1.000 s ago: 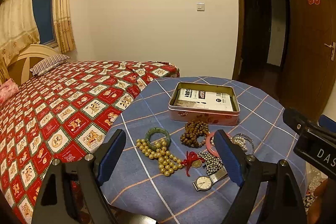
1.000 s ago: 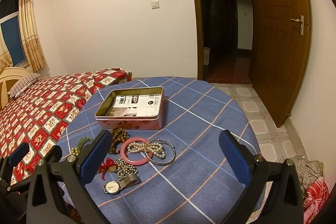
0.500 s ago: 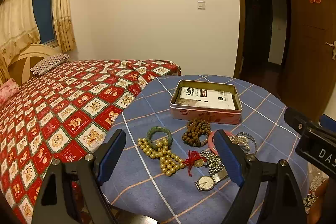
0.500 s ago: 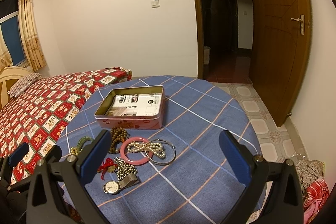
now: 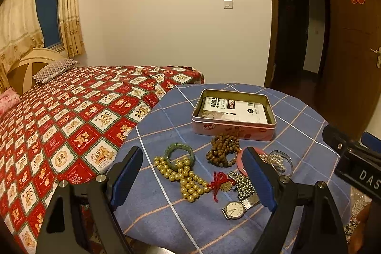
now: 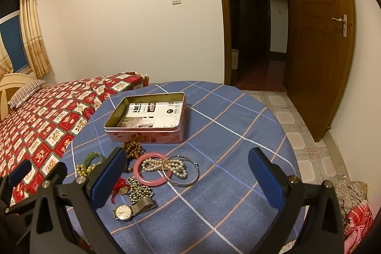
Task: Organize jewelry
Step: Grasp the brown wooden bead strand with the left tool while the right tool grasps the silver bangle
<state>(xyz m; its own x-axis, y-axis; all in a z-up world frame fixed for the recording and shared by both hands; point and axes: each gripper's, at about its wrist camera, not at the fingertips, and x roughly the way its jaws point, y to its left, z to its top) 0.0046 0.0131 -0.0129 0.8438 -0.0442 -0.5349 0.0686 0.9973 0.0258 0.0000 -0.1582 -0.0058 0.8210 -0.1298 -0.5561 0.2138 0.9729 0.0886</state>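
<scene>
Left gripper (image 5: pixel 193 173) fingers spread wide, holding nothing; right gripper (image 6: pixel 188 180) likewise wide apart, empty; jewelry lies loose on the blue plaid bench (image 6: pixel 233 139); between left fingers: gold bead strand (image 5: pixel 182 176), green bangle (image 5: pixel 179 154), brown wooden beads (image 5: pixel 222 149); between right fingers: pink bangle (image 6: pixel 152 170), pearls (image 6: pixel 170 164), wristwatch (image 6: pixel 123 211); pink tin (image 6: pixel 147 118) beyond the fingertips, lid off, white packet inside.

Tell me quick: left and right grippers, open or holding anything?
Left gripper: open, holding nothing, above the jewelry.
Right gripper: open, holding nothing, above the table.
</scene>
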